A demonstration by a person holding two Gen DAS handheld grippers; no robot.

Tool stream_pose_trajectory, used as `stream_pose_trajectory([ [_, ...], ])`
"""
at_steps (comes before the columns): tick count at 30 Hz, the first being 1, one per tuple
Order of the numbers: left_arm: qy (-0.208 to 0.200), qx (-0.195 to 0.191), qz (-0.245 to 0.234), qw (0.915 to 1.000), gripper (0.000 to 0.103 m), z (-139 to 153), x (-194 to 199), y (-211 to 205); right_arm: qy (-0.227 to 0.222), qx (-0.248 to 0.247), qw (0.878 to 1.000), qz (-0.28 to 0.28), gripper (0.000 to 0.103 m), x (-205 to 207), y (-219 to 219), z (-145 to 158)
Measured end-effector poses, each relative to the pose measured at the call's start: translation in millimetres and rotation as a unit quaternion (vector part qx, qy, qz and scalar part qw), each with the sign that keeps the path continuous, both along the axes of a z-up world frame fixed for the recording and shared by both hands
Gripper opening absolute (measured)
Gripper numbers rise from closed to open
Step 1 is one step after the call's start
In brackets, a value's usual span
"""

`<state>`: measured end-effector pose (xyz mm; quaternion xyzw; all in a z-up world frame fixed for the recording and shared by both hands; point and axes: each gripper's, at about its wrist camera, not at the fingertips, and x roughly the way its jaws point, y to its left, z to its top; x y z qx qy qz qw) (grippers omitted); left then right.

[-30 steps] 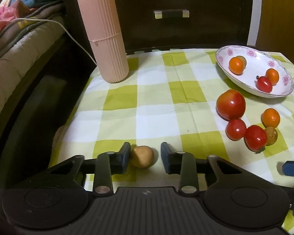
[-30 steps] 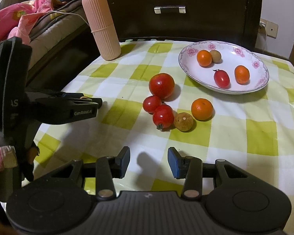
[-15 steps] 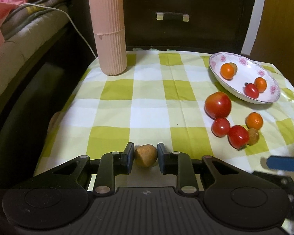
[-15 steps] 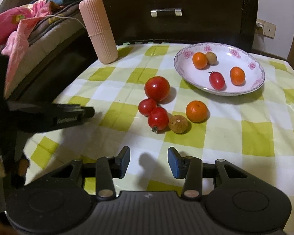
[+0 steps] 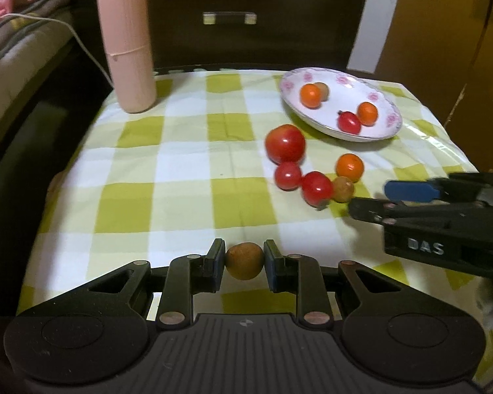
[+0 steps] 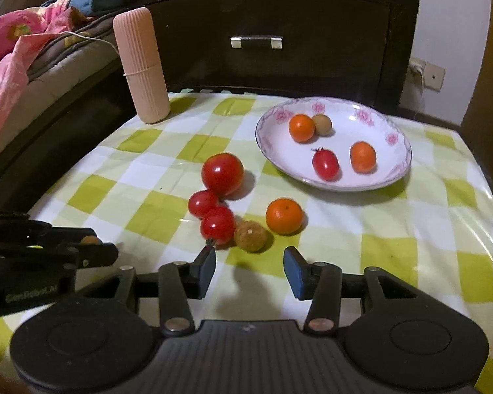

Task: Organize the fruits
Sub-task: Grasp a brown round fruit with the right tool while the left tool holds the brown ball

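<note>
My left gripper is shut on a small brown fruit and holds it above the checked tablecloth. My right gripper is open and empty, just short of another brown fruit on the cloth. Beside that fruit lie a big tomato, two small tomatoes and an orange. The flowered white plate at the back right holds two oranges, a small tomato and a brown fruit. The left gripper shows at the left of the right wrist view.
A tall pink ribbed container stands at the back left of the table. A dark headboard with a metal handle rises behind the table. A bed with pink bedding and a white cable lies to the left.
My left gripper closed on the brown fruit and lifted it, swinging right toward the other fruits. My right gripper moved forward toward the brown fruit on the cloth, still open.
</note>
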<state>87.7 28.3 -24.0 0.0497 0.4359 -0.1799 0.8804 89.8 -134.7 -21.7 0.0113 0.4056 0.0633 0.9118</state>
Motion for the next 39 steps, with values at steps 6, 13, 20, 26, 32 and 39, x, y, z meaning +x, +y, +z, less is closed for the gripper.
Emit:
stream_pose_trajectory([
  [6, 0.005, 0.002, -0.014, 0.9999, 0.033, -5.7, 1.0, -7.9, -0.005, -0.008, 1.0, 0.018, 0.043, 15.4, 2.7, -10.4],
  [13, 0.014, 0.003, -0.029, 0.9995, 0.033, -11.7, 0.5, -15.1, -0.013, -0.004, 1.0, 0.028, 0.043, 19.3, 0.5, -13.8],
  [20, 0.021, -0.002, -0.028, 0.9994, 0.034, -12.3, 1.1, -14.2, -0.006, 0.002, 0.999, 0.045, 0.043, 19.3, -5.5, -11.8],
  [26, 0.027, 0.0, -0.031, 0.9991, 0.038, -14.8, -0.5, -15.2, -0.002, -0.001, 0.998, 0.067, 0.043, 25.3, -0.1, -17.3],
  [32, 0.026, 0.004, -0.036, 0.999, 0.039, -17.1, -0.1, -17.3, -0.004, 0.006, 0.997, 0.079, 0.043, 28.2, 0.2, -18.7],
  [39, 0.029, 0.003, -0.045, 0.9986, 0.047, -18.0, -0.3, -20.8, 0.019, 0.023, 0.996, 0.09, 0.042, 34.3, -4.8, -20.8],
])
